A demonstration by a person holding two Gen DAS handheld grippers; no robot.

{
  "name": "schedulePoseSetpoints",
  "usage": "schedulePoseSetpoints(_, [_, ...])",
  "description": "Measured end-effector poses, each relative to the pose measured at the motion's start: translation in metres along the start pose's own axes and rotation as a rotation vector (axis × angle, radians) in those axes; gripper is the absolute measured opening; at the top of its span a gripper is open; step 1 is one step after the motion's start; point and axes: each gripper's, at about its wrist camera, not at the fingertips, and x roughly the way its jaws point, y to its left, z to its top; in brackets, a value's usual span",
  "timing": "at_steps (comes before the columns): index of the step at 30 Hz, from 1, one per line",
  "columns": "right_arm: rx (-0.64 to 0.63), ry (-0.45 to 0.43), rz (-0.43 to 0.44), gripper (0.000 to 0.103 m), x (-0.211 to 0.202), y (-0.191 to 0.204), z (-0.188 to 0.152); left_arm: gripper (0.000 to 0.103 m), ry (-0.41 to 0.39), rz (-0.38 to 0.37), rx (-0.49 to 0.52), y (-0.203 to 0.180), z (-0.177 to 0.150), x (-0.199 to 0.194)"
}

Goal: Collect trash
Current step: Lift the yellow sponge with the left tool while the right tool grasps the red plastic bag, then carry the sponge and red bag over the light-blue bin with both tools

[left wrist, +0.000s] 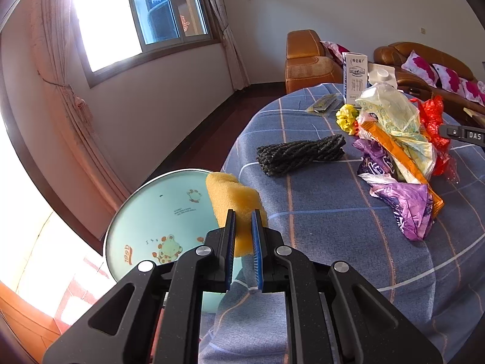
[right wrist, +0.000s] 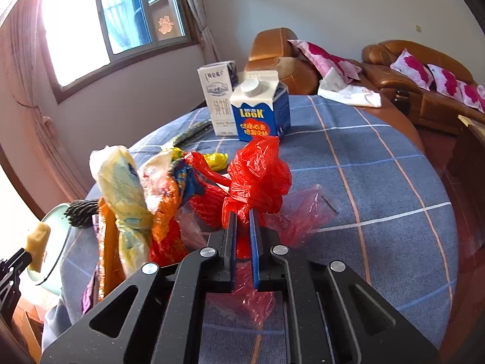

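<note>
Left gripper (left wrist: 244, 227) squeezing yellow sponge (left wrist: 233, 203) over teal bin (left wrist: 157, 212), likely for dropping; right gripper (right wrist: 242, 227) pinching red bag (right wrist: 257, 176) on table (right wrist: 379, 166), getting trash ready for lifting

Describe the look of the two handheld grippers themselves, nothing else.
The left gripper and the right gripper look alike: matte black angular linkage arms with triangular cut-outs, round silver pivot bolts, and two flat parallel fingers faced with blue ribbed pads. No cables, hands or sleeves show.
</note>
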Motion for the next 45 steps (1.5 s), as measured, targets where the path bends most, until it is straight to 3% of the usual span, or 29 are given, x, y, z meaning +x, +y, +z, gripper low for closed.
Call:
schedulePoseSetpoints(8, [-0.114,-0.116,0.093,0.006,-0.046,0.048,0.023,0.010,-0.007,0.068,-0.024,0.032,-0.001,-0.007])
schedulePoseSetpoints(13, [-0.211,-0.138,0.177,0.006,-0.045,0.093,0.029,0.011,0.020,0.134,-0.011,0.053,-0.006,-0.003])
schedulePoseSetpoints(25, [-0.430,-0.062,0.335,0.006,-0.003,0.198,0.021,0.011,0.073,0.219,-0.020,0.094,-0.012,0.012])
schedulePoseSetpoints(45, [-0.587,0.035,0.430,0.006,0.051,0.293,0.002,0.011,0.091,0.291,-0.119,0.142,-0.019,0.027])
